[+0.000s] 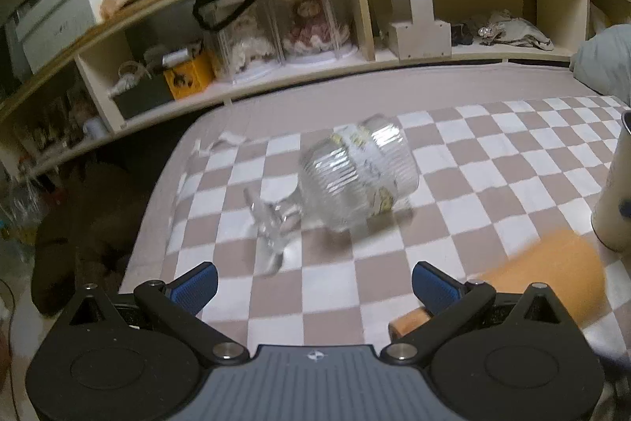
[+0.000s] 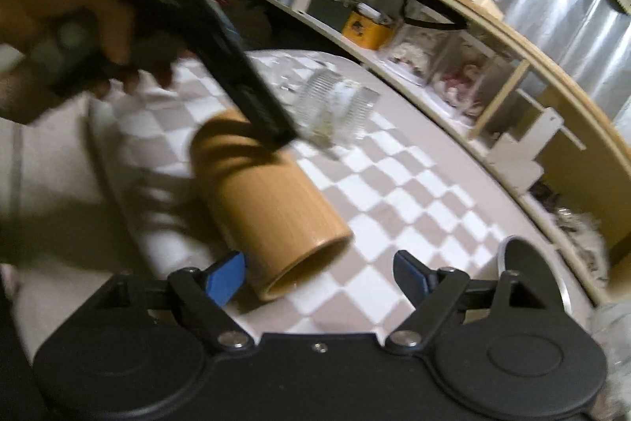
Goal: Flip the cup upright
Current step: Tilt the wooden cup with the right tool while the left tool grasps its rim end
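My left tongs point(image 1: 314, 283) are spread wide, holding nothing, above the checkered cloth point(image 1: 493, 160). A glass cup point(image 1: 357, 170) lies on its side at 12 o'clock. My right tongs point(image 2: 318, 277) are spread too, and a wooden cup point(image 2: 268, 212) lies on its side at 11 o'clock.

Both wrist views look low across the checkered bed point(image 1: 453, 152) toward the shelf point(image 1: 355, 62); both share the glass goblet point(image 1: 355, 176) and wooden cup point(image 2: 272, 208)

The tall cream metal-rimmed tumbler point(image 1: 615, 192) is cut off at the right edge; the orange-brown wooden cylindrical cup point(image 1: 552, 271) and the person's left hand point(image 2: 51, 26) are motion-blurred.
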The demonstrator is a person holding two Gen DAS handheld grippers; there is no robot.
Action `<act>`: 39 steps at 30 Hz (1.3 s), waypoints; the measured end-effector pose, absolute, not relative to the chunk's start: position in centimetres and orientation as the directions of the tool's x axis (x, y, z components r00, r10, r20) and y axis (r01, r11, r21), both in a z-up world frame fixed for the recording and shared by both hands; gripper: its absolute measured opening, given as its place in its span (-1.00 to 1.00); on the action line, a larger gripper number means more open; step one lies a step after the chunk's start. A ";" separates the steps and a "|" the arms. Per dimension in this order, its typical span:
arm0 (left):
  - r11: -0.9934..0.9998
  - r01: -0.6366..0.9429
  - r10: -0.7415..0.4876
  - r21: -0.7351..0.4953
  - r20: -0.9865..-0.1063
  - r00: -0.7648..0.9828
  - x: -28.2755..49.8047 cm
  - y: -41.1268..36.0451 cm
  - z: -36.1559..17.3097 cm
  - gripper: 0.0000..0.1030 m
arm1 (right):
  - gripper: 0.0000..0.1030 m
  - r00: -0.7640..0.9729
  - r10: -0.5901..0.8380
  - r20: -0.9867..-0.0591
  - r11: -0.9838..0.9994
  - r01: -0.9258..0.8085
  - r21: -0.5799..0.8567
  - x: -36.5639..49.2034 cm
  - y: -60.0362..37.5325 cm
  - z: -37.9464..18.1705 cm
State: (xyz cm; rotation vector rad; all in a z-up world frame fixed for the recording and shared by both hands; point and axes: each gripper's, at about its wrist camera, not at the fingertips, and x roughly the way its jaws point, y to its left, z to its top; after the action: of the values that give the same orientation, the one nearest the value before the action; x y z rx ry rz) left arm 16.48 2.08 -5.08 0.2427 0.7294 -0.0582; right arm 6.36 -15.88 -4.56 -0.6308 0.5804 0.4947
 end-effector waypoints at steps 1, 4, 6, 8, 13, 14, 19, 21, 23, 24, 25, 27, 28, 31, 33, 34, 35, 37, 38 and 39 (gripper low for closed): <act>0.972 0.134 0.031 0.193 -0.672 0.740 16.4 2.4 -5.1 1.00 | 0.60 0.748 0.226 -0.624 0.706 -0.567 -0.424 6.8 -15.7 -4.6; 0.973 0.138 0.024 0.182 -0.684 0.730 16.1 3.0 -5.2 1.00 | 0.59 0.774 0.184 -0.606 0.722 -0.525 -0.451 8.5 -15.1 -4.4; 0.974 0.145 0.014 0.174 -0.687 0.726 15.7 3.3 -5.2 1.00 | 0.59 0.787 0.162 -0.595 0.724 -0.505 -0.471 9.6 -14.8 -4.4; 0.975 0.156 0.000 0.161 -0.696 0.718 15.3 3.5 -5.2 1.00 | 0.57 0.806 0.129 -0.578 0.725 -0.475 -0.500 10.6 -14.4 -4.5; 0.972 0.202 -0.056 0.119 -0.720 0.692 14.6 3.7 -5.1 1.00 | 0.51 0.817 0.080 -0.571 0.760 -0.421 -0.495 13.0 -14.1 -4.8; 0.972 0.205 -0.057 0.119 -0.721 0.690 14.5 3.7 -5.1 1.00 | 0.51 0.818 0.078 -0.570 0.762 -0.417 -0.495 13.1 -14.1 -4.8; 0.977 0.192 -0.072 0.091 -0.709 0.701 14.0 4.3 -4.3 1.00 | 0.48 0.813 0.077 -0.577 0.781 -0.409 -0.472 13.2 -14.2 -4.9; 0.984 0.170 -0.082 0.059 -0.693 0.716 13.9 4.8 -3.6 1.00 | 0.48 0.815 0.085 -0.573 0.797 -0.401 -0.452 12.6 -14.4 -4.4; 0.987 0.164 -0.116 0.006 -0.680 0.724 13.8 5.4 -3.0 0.98 | 0.48 0.821 0.105 -0.562 0.807 -0.400 -0.434 11.4 -14.6 -3.4; 0.986 0.165 -0.138 -0.024 -0.678 0.722 13.9 5.5 -2.7 0.98 | 0.49 0.824 0.110 -0.556 0.814 -0.396 -0.425 10.7 -14.7 -2.9; 0.983 0.172 -0.166 -0.059 -0.677 0.717 14.0 5.7 -2.5 0.98 | 0.49 0.826 0.117 -0.551 0.822 -0.393 -0.413 9.8 -14.8 -2.3; 0.971 0.199 -0.234 -0.131 -0.683 0.692 14.7 5.5 -2.3 0.93 | 0.50 0.828 0.137 -0.544 0.838 -0.389 -0.382 8.4 -15.2 -1.4; 0.965 0.210 -0.260 -0.158 -0.690 0.676 15.1 5.3 -2.2 0.89 | 0.51 0.827 0.145 -0.544 0.849 -0.386 -0.361 7.7 -15.5 -1.0; 0.940 0.240 -0.340 -0.242 -0.711 0.616 16.9 4.0 -2.0 0.86 | 0.51 0.810 0.174 -0.561 0.889 -0.374 -0.264 5.7 -16.6 -0.2; 0.924 0.273 -0.381 -0.269 -0.726 0.572 17.9 2.9 -2.1 0.86 | 0.50 0.784 0.207 -0.585 0.917 -0.364 -0.162 4.9 -17.6 0.0; 0.919 0.286 -0.389 -0.271 -0.738 0.551 18.5 2.3 -2.1 0.83 | 0.50 0.769 0.226 -0.598 0.929 -0.355 -0.105 4.8 -18.2 -0.1; 0.918 0.294 -0.388 -0.266 -0.755 0.529 19.2 1.5 -2.3 0.79 | 0.49 0.752 0.252 -0.610 0.939 -0.343 -0.035 4.6 -18.8 -0.1; 0.921 0.303 -0.372 -0.246 -0.790 0.487 20.5 0.1 -2.7 0.76 | 0.49 0.719 0.311 -0.622 0.942 -0.318 0.104 4.4 -20.2 -0.3; 0.923 0.309 -0.356 -0.228 -0.810 0.466 21.2 -0.7 -3.0 0.73 | 0.49 0.710 0.329 -0.623 0.941 -0.305 0.149 4.3 -20.6 -0.5; 0.925 0.315 -0.340 -0.210 -0.827 0.447 21.6 -1.4 -3.3 0.73 | 0.49 0.700 0.350 -0.622 0.936 -0.294 0.195 4.4 -21.2 -0.7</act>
State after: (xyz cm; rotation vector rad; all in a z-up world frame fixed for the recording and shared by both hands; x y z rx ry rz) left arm 21.63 -1.37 -3.26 -0.0271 1.0305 -0.4056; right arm 4.40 -21.16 -0.71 0.0830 0.7095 0.3594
